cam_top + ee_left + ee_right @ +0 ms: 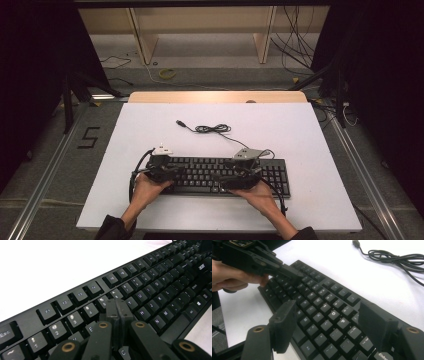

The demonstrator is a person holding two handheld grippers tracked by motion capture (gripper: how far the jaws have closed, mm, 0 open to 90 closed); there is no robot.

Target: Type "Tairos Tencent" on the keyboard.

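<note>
Both forearms come in at the near edge of the white table (310,150), each hand on a set of tongs, w/ the black keyboard (220,175) lying across the near middle, long side running left-right. Left gripper (118,305) has its jaws pressed flat together, nothing between them, tip hovering just over or touching the keys around the number row and the letters below; can't tell if it actually presses one. Right gripper (325,326) stands wide open over the right-hand letter keys, pads either side of a patch of keys, gripping nothing. Looks to me like the typing or key-poking step: the closed left tip works as a finger, and the right one isn't set up for that yet. Next move prob. calls for a short straight dip of the left tip onto one key, keeping it off the neighbours since the caps sit tight together; the right would need to close before it can poke cleanly. Room-wise: near edge of the table is just behind the keyboard, so little slack toward the person. Far half is bare except the keyboard's cable (215,129) lying coiled there w/ its plug (180,122) loose, well apart from both hands. Left and right of the keyboard there's open white top.
</note>
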